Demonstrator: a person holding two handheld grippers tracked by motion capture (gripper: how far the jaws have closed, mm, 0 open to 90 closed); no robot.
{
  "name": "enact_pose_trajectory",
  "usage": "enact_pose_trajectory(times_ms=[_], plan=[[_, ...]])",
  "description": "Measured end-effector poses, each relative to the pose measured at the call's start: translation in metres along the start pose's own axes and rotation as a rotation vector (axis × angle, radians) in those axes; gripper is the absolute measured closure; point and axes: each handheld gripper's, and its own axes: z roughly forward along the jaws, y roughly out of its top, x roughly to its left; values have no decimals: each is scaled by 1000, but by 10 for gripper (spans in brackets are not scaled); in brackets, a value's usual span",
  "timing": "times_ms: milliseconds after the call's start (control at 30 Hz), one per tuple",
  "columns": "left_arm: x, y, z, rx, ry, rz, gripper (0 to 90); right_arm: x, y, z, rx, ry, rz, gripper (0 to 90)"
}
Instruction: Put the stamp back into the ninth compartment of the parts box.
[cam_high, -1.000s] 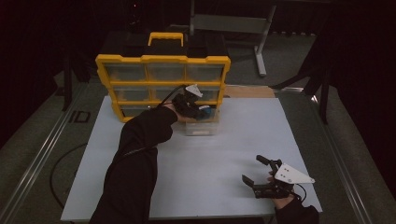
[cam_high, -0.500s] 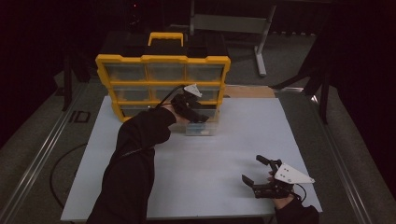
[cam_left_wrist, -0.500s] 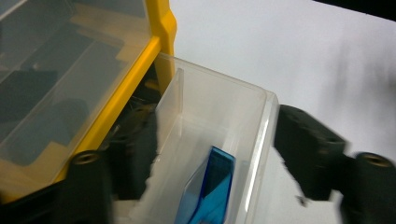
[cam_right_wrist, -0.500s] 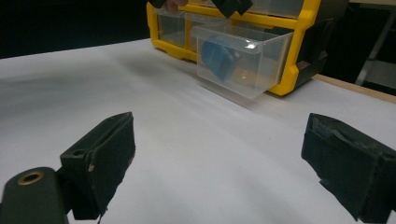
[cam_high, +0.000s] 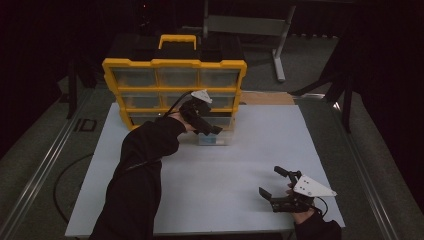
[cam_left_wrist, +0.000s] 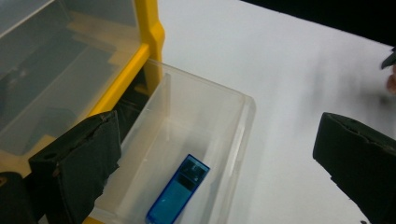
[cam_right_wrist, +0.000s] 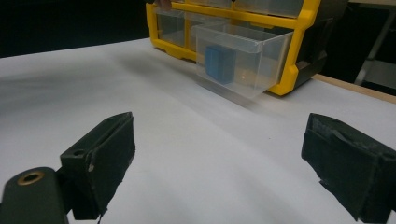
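A yellow organizer (cam_high: 175, 64) with clear drawers stands at the back of the white board (cam_high: 225, 170). One clear drawer (cam_high: 222, 140) is pulled out from its bottom row. My left gripper (cam_high: 210, 131) hovers over it; its jaws have just been opening and now stand wide apart. In the left gripper view a small blue translucent piece (cam_left_wrist: 180, 189) lies loose in the drawer (cam_left_wrist: 243, 121) below the left gripper (cam_left_wrist: 219, 130), and no pad touches it. My right gripper (cam_high: 270, 181) rests open at the board's front right, holding nothing. The right gripper view shows the blue piece (cam_right_wrist: 220, 64) inside the drawer (cam_right_wrist: 252, 51).
The organizer's yellow frame (cam_right_wrist: 289, 70) and other shut drawers (cam_high: 172, 77) stand behind the open one. A divider wall (cam_left_wrist: 156, 105) splits the open drawer. Dark floor and a metal stand (cam_high: 280, 55) lie beyond the board. A cable (cam_high: 70, 175) runs off the left edge.
The left gripper's jaws have spread apart over the pulled-out drawer, and the hand has shifted only slightly. The right gripper has stayed where it was.
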Motion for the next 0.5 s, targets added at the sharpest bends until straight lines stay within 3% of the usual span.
enact_pose_trajectory(times_ms=[233, 300, 500], plan=[[-3, 2, -9, -20, -7, 2, 1, 0, 0, 0, 1, -2, -1, 96], [-4, 2, -10, -19, 8, 5, 1, 0, 0, 0, 1, -2, -2, 96], [-3, 1, -19, -56, 12, -7, 1, 0, 0, 0, 2, -2, -2, 96]])
